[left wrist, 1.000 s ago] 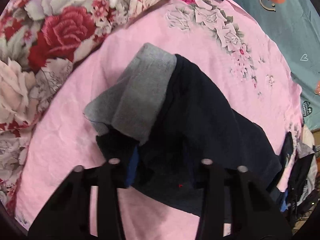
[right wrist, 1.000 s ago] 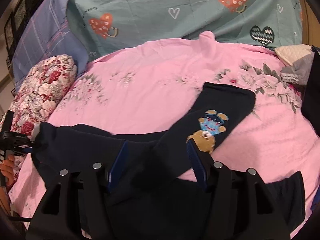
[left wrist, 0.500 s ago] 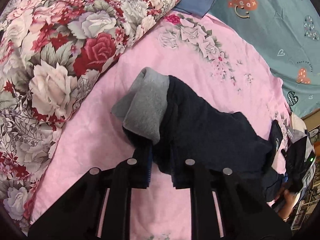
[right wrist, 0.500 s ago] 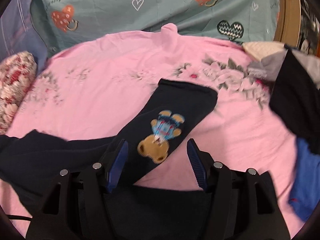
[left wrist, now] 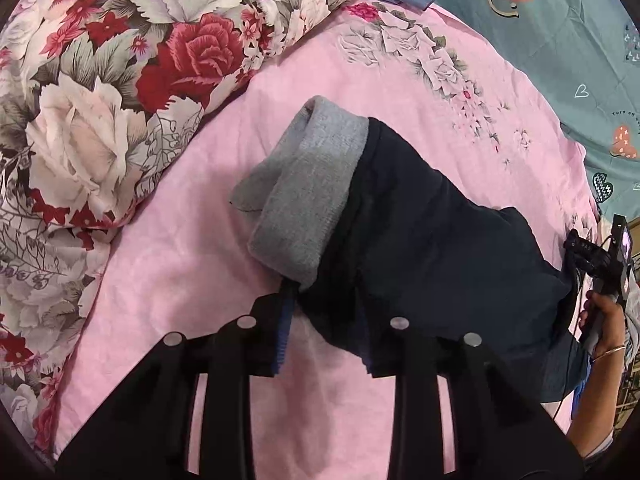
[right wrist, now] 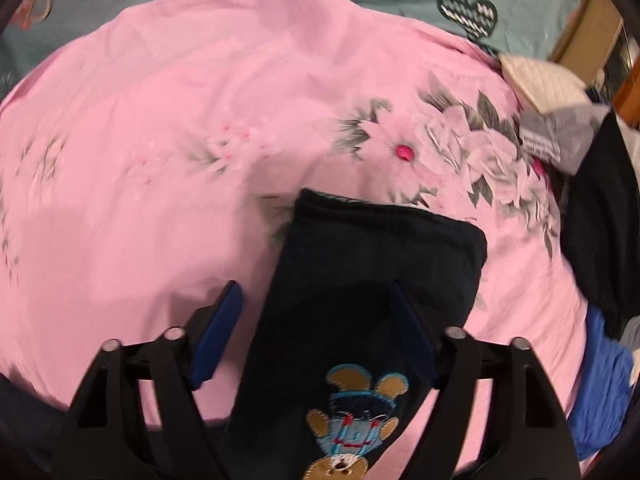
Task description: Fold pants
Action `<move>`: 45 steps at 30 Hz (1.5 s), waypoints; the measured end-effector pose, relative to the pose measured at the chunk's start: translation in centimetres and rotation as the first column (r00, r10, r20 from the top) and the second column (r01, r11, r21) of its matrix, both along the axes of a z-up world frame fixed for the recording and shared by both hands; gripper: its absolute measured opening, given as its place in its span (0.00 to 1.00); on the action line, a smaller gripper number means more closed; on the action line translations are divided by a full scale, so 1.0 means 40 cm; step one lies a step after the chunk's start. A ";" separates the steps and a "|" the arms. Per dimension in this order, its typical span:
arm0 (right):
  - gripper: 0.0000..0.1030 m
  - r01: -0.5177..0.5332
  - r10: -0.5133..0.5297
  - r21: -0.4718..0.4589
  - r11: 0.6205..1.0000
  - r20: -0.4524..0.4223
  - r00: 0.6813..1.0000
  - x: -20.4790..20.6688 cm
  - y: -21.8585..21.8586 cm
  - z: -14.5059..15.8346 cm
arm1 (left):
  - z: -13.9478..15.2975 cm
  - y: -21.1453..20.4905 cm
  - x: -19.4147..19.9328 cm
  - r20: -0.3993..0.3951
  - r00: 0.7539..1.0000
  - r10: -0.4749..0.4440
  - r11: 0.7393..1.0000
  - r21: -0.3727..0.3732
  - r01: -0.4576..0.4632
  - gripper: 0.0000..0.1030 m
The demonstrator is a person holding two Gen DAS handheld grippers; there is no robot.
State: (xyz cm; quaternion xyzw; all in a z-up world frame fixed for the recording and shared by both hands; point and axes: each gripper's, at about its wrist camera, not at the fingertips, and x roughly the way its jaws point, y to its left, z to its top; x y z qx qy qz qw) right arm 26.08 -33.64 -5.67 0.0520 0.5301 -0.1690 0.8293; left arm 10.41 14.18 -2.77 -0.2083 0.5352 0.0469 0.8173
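The pants [left wrist: 432, 248] lie on the pink sheet [left wrist: 200, 264], their grey waistband [left wrist: 308, 192] turned out just ahead of our left tongs [left wrist: 324, 332], which pinch a bunch of dark cloth. Our right tongs [right wrist: 316, 320] stand apart over the leg cuff [right wrist: 384, 248], gripping nothing. We should close on the cuff's edge before lifting it toward the waistband. Since a second ago, the right tongs have advanced along the leg to the cuff, and the left have closed.

I'm seeing navy pants [left wrist: 432, 240] showing a grey lining [left wrist: 308, 192] and a brown bear patch [right wrist: 352, 436], lying on a pink flower-printed bedsheet [left wrist: 208, 216] beside a red-and-white rose quilt [left wrist: 120, 80].
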 end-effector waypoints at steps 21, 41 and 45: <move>0.27 0.118 -0.203 0.508 0.853 0.116 0.972 -0.726 -0.304 -0.005 | 0.048 0.062 0.014 0.039 0.994 0.101 0.992 0.075 -0.104 0.48; 0.06 0.028 -0.254 0.541 0.841 0.348 0.902 -0.777 -0.304 0.140 | 0.016 -0.014 0.031 -0.008 0.999 0.034 0.980 0.194 -0.032 0.52; 0.20 0.072 -0.243 0.501 0.862 0.285 0.927 -0.799 -0.332 0.085 | 0.002 -0.008 0.041 -0.019 0.999 0.040 0.977 0.210 -0.035 0.54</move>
